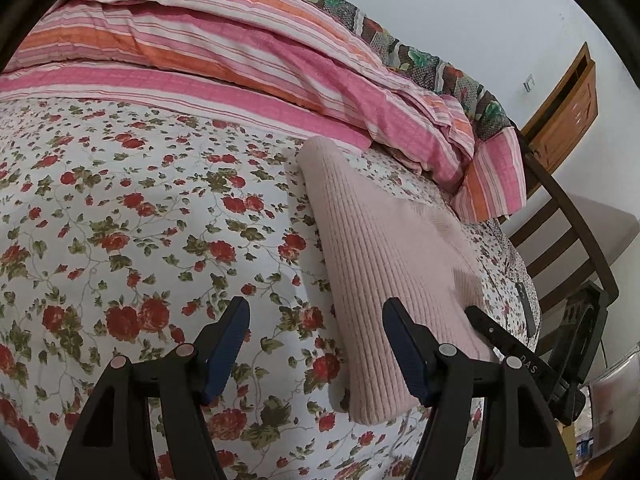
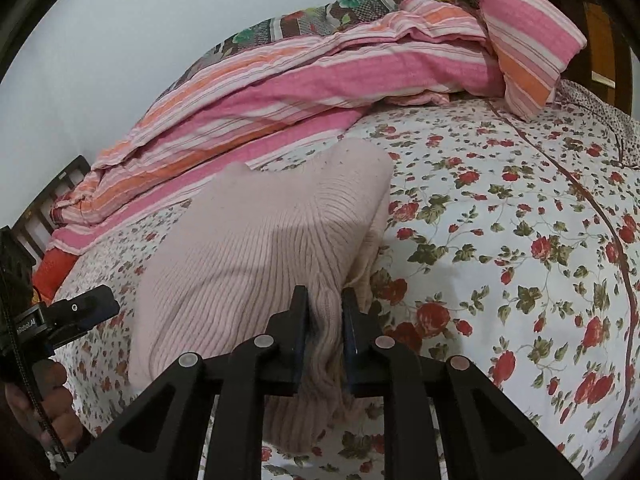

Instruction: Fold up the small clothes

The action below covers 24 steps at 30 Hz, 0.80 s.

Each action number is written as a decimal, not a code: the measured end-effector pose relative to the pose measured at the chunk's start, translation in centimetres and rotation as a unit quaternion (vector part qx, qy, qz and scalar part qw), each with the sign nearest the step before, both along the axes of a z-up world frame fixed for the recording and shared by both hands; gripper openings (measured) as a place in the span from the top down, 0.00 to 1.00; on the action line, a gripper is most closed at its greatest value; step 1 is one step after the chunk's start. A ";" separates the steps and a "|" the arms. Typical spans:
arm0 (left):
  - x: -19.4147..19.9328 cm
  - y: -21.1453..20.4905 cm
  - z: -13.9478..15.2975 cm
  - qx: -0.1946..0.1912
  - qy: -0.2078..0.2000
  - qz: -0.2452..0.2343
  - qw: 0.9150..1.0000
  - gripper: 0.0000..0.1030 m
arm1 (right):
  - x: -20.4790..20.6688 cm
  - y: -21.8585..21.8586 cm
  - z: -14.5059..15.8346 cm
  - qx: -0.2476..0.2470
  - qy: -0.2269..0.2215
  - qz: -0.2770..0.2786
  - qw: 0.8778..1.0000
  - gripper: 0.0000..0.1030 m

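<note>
Right wrist view shows the right gripper (image 2: 325, 316) clenched on the near edge of the pink ribbed sweater (image 2: 256, 248) lying on the floral bedsheet (image 2: 500, 240), while the left gripper (image 1: 316, 344) hangs released just left of it.

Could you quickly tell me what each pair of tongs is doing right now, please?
Left tongs: open, holding nothing.
Right tongs: closed on the pale pink ribbed knit garment.

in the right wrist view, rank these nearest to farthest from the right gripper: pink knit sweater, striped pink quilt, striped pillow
1. pink knit sweater: pinched in the jaws of the right gripper.
2. striped pink quilt: bunched behind the sweater, along the wall side.
3. striped pillow: far upper right, at the bed's head.
</note>
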<state>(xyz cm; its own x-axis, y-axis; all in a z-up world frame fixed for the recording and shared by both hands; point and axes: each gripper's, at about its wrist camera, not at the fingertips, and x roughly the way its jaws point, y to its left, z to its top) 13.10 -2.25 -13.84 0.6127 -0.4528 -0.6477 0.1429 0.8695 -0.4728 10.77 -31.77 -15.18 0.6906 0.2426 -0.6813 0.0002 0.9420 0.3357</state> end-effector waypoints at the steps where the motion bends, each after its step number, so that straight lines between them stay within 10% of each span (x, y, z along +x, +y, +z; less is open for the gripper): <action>1: 0.0 0.0 0.0 0.000 0.000 -0.001 1.000 0.35 | 0.0 0.0 0.0 -0.001 0.000 0.000 1.000 0.85; 24: 0.1 -1.6 -0.3 0.016 0.002 -0.025 1.000 0.35 | 0.0 -0.2 -0.1 0.015 0.002 -0.002 1.000 0.84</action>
<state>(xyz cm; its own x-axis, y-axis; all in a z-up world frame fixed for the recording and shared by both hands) 13.15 -3.82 -14.19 0.5880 -0.4615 -0.6643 0.1843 0.8761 -0.4455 10.82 -31.94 -15.27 0.6896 0.2600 -0.6759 0.0055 0.9314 0.3639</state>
